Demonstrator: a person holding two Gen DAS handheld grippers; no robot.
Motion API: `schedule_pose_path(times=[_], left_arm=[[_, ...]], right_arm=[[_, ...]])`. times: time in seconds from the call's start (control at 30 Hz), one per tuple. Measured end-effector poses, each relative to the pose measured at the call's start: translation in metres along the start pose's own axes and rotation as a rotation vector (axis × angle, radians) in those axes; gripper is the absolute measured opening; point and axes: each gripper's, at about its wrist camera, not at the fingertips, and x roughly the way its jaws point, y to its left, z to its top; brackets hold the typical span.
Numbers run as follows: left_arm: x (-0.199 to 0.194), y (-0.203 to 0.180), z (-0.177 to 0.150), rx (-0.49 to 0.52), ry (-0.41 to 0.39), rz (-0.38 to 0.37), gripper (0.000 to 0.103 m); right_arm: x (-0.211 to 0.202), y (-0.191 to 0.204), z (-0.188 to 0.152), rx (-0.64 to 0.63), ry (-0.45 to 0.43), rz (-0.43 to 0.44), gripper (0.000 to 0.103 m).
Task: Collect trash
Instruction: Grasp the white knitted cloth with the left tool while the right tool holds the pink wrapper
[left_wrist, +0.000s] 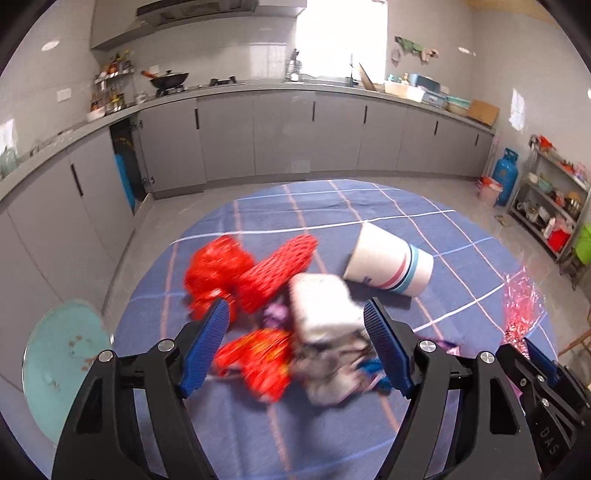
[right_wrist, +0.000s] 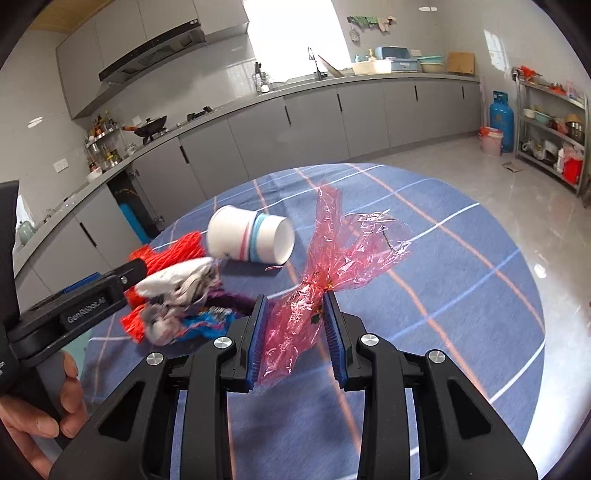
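my left tool (left_wrist: 295, 347): jaws wide apart over the blurry trash pile (left_wrist: 295, 332), frame centre
my right tool (right_wrist: 295, 325): clamped on pink cellophane (right_wrist: 332, 266)
paper cup (right_wrist: 251, 236): tipped over, upper centre

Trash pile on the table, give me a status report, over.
Right tongs shut on pink cellophane. Left tongs open around blurred trash pile. Paper cup tipped over beyond pile; nothing in the way.

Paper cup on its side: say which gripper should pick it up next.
Left, probably. The left gripper is open, jaws spread over the wrapper pile just short of the paper cup. The right gripper is shut on the pink cellophane, so it is occupied.
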Motion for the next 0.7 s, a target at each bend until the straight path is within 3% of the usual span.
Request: schedule_pose_path(times=[0.23, 0.27, 0.3, 0.37, 0.5, 0.7], left_arm=[[0.043, -0.011, 0.007, -0.020, 0.101, -0.010, 0.073], [0.048, -0.009, 0.006, -0.028, 0.118, -0.014, 0.065], [0.052, -0.008, 0.004, -0.035, 0.131, -0.018, 0.049], [0.056, -0.003, 0.000, -0.058, 0.146, -0.036, 0.041], [0.050, 0.004, -0.004, -0.076, 0.117, -0.047, 0.029], [0.011, 0.016, -0.006, -0.096, 0.037, -0.071, 0.028]], right_arm=[[0.020, -0.014, 0.018, 0.025, 0.007, -0.028, 0.031], [0.022, -0.015, 0.019, 0.028, 0.007, -0.030, 0.031], [0.024, -0.016, 0.021, 0.030, 0.007, -0.030, 0.031], [0.026, -0.017, 0.024, 0.031, 0.002, -0.027, 0.031], [0.025, -0.011, 0.026, 0.023, -0.010, -0.011, 0.031], [0.013, 0.002, 0.028, 0.005, -0.041, 0.023, 0.031]])
